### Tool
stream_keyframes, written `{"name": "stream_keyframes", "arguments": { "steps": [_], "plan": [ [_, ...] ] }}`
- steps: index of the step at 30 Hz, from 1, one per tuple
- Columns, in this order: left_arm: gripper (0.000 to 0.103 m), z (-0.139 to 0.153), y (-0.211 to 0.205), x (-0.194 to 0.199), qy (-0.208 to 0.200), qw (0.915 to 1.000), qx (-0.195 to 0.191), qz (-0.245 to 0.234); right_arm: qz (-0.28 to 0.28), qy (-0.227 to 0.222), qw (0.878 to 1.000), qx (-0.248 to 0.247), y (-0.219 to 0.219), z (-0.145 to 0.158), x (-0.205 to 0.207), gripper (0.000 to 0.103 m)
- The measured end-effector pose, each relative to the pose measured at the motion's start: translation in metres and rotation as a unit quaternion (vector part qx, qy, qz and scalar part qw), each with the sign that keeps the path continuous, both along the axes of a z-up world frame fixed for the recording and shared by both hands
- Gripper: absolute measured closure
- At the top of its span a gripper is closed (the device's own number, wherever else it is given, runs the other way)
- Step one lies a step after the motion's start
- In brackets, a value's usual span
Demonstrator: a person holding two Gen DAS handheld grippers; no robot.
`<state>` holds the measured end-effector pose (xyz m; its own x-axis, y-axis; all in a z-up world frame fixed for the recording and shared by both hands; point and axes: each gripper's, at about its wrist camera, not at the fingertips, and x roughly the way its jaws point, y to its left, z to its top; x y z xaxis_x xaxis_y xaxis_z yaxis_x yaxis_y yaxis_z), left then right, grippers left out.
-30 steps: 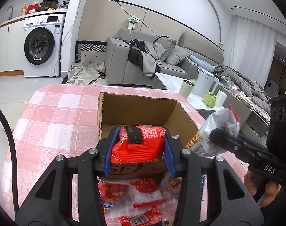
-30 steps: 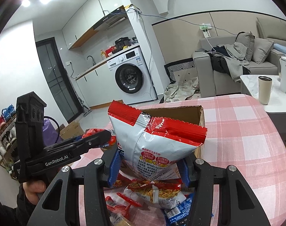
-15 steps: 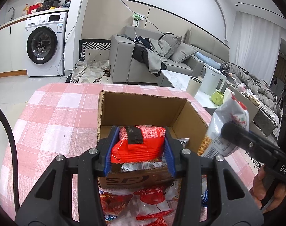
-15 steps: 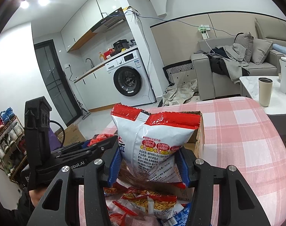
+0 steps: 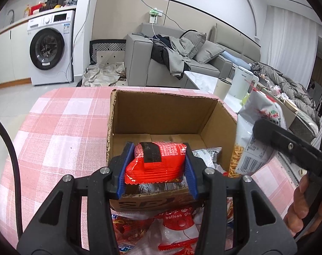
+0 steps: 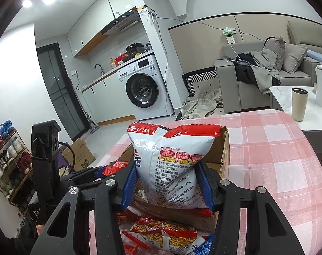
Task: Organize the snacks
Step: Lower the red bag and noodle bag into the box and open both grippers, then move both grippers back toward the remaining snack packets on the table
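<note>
Carried forward and down since the earlier frames, the left gripper (image 5: 156, 166) clamps its red snack packet (image 5: 155, 161) just above the cardboard box (image 5: 165, 110), ready to drop, while the right gripper (image 6: 167, 186) pinches a white noodle-snack bag (image 6: 173, 165) near the box's right wall

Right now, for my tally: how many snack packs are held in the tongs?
2. A red snack pack sits in the left tongs over the cardboard box; a white-and-red noodle snack bag sits in the right tongs. More packs lie loose below.
</note>
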<state>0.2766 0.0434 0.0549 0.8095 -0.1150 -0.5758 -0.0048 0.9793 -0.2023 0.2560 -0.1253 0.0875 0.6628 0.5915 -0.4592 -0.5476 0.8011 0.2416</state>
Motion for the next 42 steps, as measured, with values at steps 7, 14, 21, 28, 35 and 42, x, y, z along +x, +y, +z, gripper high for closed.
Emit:
{"name": "stream_keyframes", "arguments": {
  "steps": [7, 14, 21, 28, 35, 42],
  "plan": [
    [0.061, -0.004, -0.004, 0.005, 0.002, 1.0, 0.006, -0.005, -0.007, 0.012, 1.0, -0.009, 0.003, -0.005, 0.01, 0.051],
    [0.061, -0.006, -0.004, 0.002, 0.002, 1.0, 0.004, -0.006, -0.01, 0.01, 0.999, -0.033, 0.003, -0.012, 0.013, 0.051],
    [0.061, -0.008, -0.006, 0.004, 0.001, 1.0, -0.004, -0.006, 0.005, 0.012, 0.999, -0.029, 0.0, -0.011, 0.01, 0.047],
    [0.061, -0.006, -0.002, 0.0, -0.004, 1.0, -0.008, 0.0, 0.0, -0.011, 0.999, -0.044, 0.0, -0.004, 0.001, 0.03],
    [0.02, 0.002, -0.003, -0.007, -0.011, 0.9998, -0.009, -0.012, -0.038, -0.009, 0.996, -0.08, -0.009, -0.008, -0.002, 0.005],
    [0.001, 0.006, -0.005, -0.028, -0.015, 0.9997, 0.003, -0.02, -0.037, 0.004, 0.995, -0.091, -0.025, -0.017, -0.011, 0.001]
  ]
}}
